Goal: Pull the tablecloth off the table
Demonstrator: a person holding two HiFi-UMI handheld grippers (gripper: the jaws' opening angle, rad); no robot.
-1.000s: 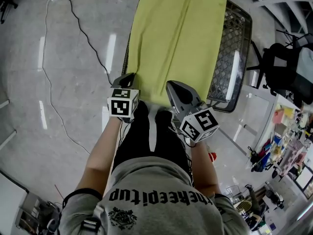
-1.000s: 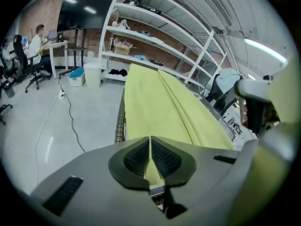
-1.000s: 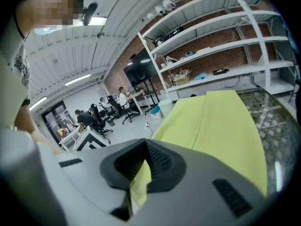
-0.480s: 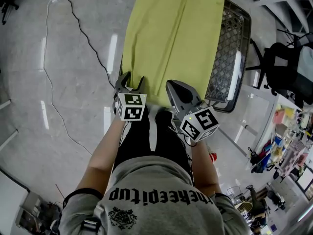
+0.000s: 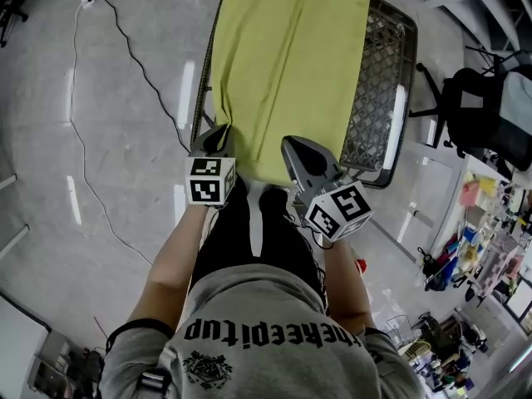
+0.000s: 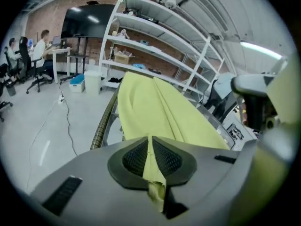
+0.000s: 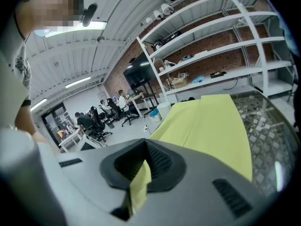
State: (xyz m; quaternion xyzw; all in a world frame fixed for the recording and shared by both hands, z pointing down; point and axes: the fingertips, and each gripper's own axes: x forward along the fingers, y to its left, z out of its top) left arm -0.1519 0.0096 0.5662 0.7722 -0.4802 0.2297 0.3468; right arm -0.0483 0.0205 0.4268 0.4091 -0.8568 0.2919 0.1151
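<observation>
Now, one table (image 5: 378,81), one tablecloth (image 5: 287,65), left gripper (image 6: 150,145) just closed on it, right gripper (image 7: 143,157) gripping it

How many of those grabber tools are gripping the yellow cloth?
2. The left gripper, jaws just closed, pinches the tablecloth at its near left edge; the right gripper pinches further right.

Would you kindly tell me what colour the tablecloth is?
The tablecloth is plain yellow-green, with no pattern; it shows best in the head view.
</observation>
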